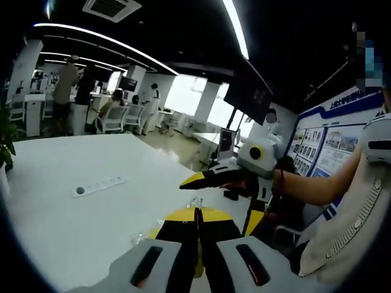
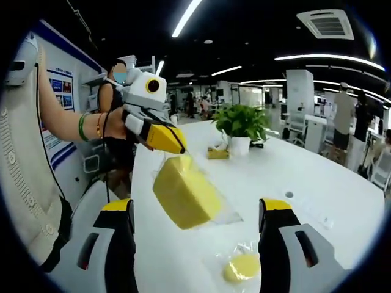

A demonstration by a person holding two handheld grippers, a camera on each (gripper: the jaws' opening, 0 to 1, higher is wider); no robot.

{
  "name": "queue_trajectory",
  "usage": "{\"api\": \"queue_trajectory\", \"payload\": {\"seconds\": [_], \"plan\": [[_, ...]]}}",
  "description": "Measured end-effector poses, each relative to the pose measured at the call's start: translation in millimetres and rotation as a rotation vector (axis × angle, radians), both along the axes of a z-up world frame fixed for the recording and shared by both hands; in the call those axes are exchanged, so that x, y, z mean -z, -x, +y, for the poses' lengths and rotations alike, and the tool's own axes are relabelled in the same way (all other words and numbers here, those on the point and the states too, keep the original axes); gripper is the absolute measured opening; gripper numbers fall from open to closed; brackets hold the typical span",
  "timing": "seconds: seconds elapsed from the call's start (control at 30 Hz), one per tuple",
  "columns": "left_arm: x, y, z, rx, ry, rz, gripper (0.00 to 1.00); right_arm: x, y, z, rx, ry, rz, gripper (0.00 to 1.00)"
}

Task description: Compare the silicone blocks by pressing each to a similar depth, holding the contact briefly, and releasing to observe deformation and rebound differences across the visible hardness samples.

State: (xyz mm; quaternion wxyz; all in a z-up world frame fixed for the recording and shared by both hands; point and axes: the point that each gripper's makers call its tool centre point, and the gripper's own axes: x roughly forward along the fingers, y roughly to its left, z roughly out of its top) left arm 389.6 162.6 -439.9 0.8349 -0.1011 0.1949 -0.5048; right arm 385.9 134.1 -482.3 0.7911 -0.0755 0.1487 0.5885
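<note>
Risk: yellow silicone block (image 2: 186,196) hangs in its clear bag (image 2: 226,213), pinched at the top corner by the left gripper (image 2: 177,145), jaws closed on the film; thin plastic could slip or tear, dropping it onto the white table (image 2: 317,177). Right gripper (image 2: 195,226) jaws stand wide apart, empty. Block looks smooth, matte, wedge-like. A smaller round yellow sample (image 2: 242,267), also bagged, lies on the table below.

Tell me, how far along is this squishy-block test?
No pressing looks done yet. In hand: the left hand-held gripper is shut on the wrapped yellow block, holding it above the white table, while the right hand-held gripper is open, facing it. Left: pressing this block and the smaller yellow sample lying on the table.
</note>
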Motion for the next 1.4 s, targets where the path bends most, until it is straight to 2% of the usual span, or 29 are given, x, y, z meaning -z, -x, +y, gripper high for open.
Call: {"api": "queue_trajectory", "payload": {"seconds": [0.13, 0.2, 0.37, 0.7, 0.8, 0.97, 1.07, 1.23, 1.37, 1.4], "plan": [[-3.7, 3.1, -4, 0.024, 0.002, -0.008, 0.00, 0.3, -1, 6, -0.037, 0.026, -0.001, 0.77], [-6.3, 5.8, -7, 0.051, 0.004, -0.017, 0.00, 4.4, -1, 10, -0.058, 0.061, 0.018, 0.77], [-9.1, 11.4, -13, 0.096, 0.007, -0.029, 0.00, 12.1, 1, 21, -0.124, 0.114, 0.007, 0.75], [-12.7, 18.5, -21, 0.160, -0.004, -0.057, 0.00, 18.7, 13, 41, -0.241, 0.132, -0.019, 0.59], [-15.0, 20.4, -24, 0.180, -0.008, -0.070, 0.00, 24.9, 14, 43, -0.255, 0.165, -0.019, 0.57], [-15.8, 26.1, -29, 0.223, -0.018, -0.085, 0.00, 27.1, 17, 44, -0.278, 0.173, -0.014, 0.51], [-15.6, 27.9, -30, 0.238, -0.023, -0.087, 0.00, 28.7, 20, 45, -0.301, 0.189, -0.032, 0.43], [-14.2, 30.0, -31, 0.253, -0.039, -0.093, 0.00, 30.6, 19, 44, -0.312, 0.200, -0.044, 0.39], [-12.4, 30.0, -30, 0.252, -0.051, -0.095, 0.00, 32.7, 19, 45, -0.314, 0.228, -0.070, 0.34], [-10.9, 30.5, -29, 0.252, -0.061, -0.098, 0.00, 33.8, 17, 43, -0.308, 0.246, -0.101, 0.31]]}}
